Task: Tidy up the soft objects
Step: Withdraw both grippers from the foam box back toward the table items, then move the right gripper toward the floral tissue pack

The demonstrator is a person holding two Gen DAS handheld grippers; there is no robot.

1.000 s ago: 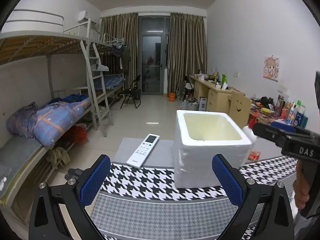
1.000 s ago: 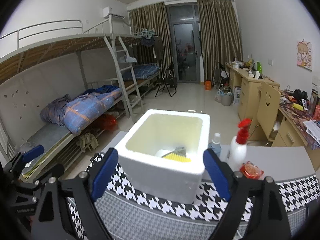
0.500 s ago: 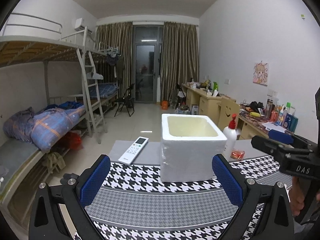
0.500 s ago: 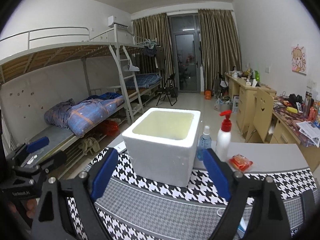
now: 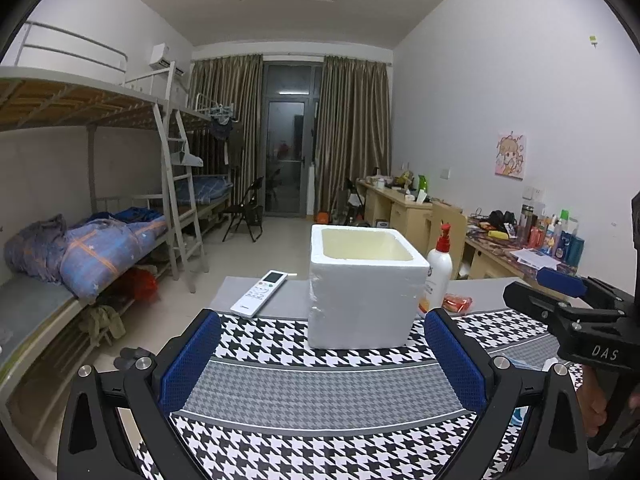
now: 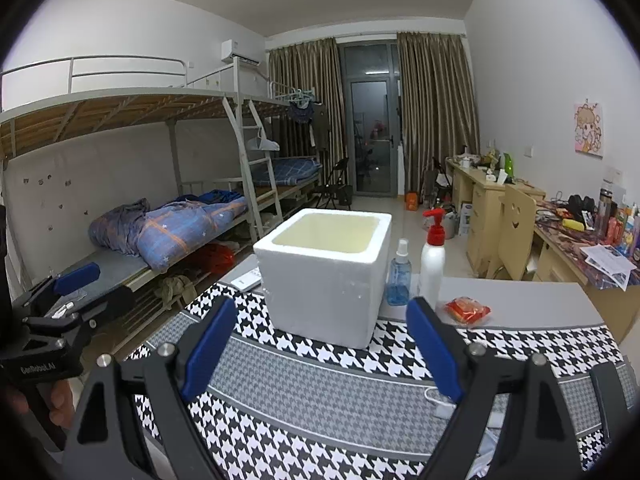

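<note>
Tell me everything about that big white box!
The box looks like white foam with thick walls, no lid, and a yellowish inside. It stands upright on the checked cloth, in front of both open grippers, with nothing gripping it. From here its inside cannot be seen to the bottom. A white pump bottle and a blue spray bottle stand beside it.
</note>
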